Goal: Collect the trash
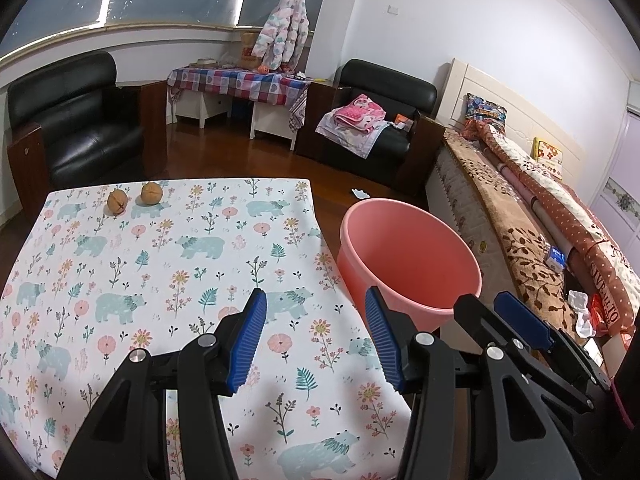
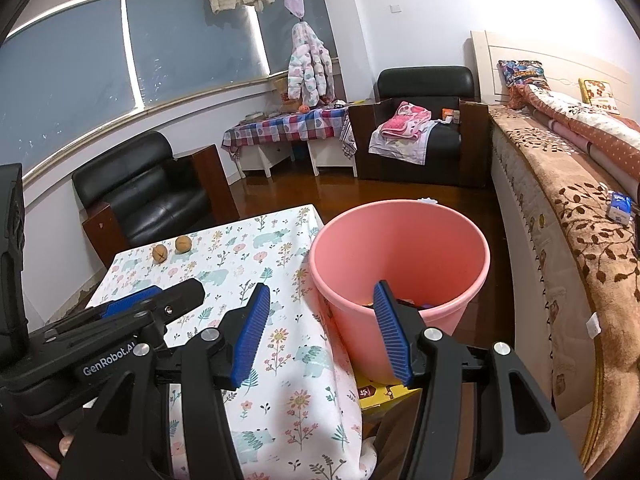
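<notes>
I've got a table draped in a white cloth printed with teal bears and pink flowers (image 1: pixel 168 264), and at its far left corner sit two round brown husk-like scraps (image 1: pixel 117 203), side by side and just apart. Just off the table's right edge stands a pink round plastic bucket (image 2: pixel 400 256) on the dark glossy wooden floor (image 1: pixel 224 156), with a few bits showing low inside it. My left gripper (image 1: pixel 316 336) hangs over the near cloth, blue ribbed pads apart, nothing between them. My right gripper (image 2: pixel 320 332) is also spread and empty, straddling the table edge and the bucket's near rim. Black leather armchairs (image 2: pixel 140 196) stand by the wide curved window, and a bed under a brown leaf-patterned blanket (image 2: pixel 576 240) runs along the right.
</notes>
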### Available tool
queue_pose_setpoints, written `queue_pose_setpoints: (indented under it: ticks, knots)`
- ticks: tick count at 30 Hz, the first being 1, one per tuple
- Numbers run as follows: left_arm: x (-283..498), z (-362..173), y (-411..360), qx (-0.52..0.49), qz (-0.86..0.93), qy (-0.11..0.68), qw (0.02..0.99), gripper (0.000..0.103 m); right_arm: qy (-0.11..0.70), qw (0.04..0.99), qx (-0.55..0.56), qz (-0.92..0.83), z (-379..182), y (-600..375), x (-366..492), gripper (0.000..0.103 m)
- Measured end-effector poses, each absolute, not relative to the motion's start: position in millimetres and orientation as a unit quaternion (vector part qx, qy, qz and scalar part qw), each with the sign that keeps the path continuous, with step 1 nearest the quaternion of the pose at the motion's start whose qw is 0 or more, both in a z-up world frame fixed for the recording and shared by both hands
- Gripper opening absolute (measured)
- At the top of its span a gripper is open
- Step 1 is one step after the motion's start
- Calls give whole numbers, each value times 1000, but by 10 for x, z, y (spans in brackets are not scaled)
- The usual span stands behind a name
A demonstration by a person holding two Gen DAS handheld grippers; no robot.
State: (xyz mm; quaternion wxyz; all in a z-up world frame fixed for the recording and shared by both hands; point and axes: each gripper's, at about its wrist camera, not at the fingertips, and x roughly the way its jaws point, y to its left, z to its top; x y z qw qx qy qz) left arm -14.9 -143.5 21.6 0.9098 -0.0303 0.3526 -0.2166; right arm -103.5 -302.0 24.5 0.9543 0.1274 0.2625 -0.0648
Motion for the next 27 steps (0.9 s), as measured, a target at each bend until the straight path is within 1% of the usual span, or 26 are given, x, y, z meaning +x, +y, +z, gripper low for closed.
queue_pose_setpoints:
  ticks: [27]
  knots:
    - [-137,183,-1283,-44,-205,357,910,50,262,957,117,-52,262,-2934,-1016,55]
